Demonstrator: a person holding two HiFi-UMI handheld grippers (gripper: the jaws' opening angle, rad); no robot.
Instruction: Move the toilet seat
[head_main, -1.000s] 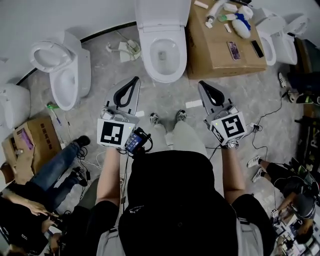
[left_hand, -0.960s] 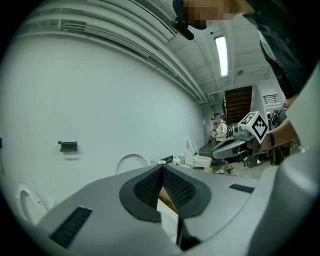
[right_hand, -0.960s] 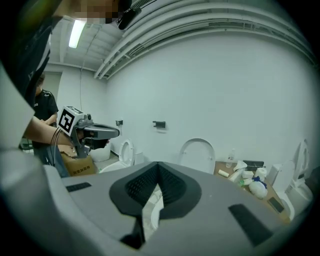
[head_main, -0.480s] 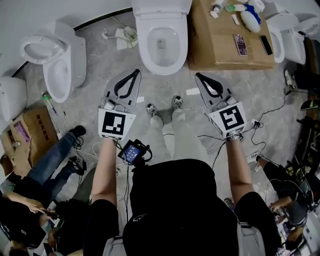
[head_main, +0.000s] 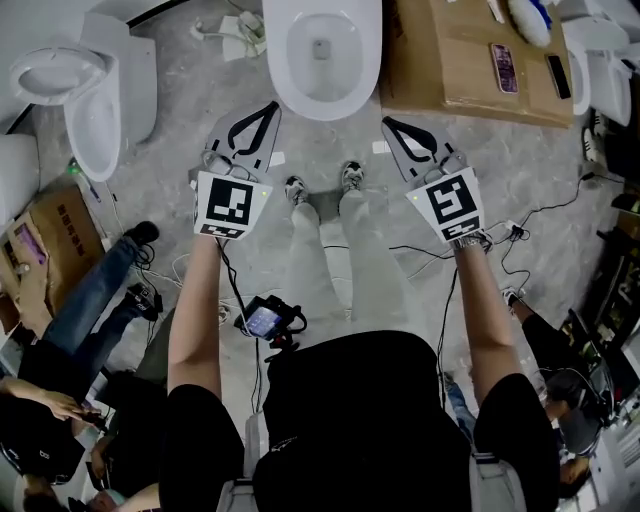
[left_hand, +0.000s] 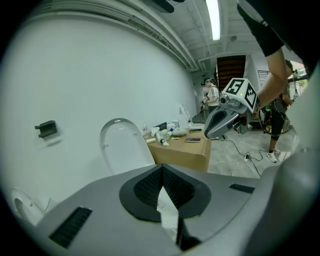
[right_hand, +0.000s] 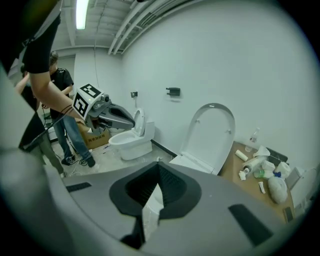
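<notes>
two pairs of tongs are pointing at the middle toilet (head_main: 322, 60), and neither is touching it. the left gripper (head_main: 268, 108) and the right gripper (head_main: 390, 125) are both sitting pinched fully together with nothing between the jaws, flanking the front rim of the bowl and stopping just short of it. the toilet seat (right_hand: 211, 134) is standing upright at the back of the bowl, seemingly folded up with its lid, beside the cardboard box (head_main: 455, 70). nothing of the task is looking done. i am judging this as the approach, with reaching the seat, catching its edge and swinging it all remaining.
</notes>
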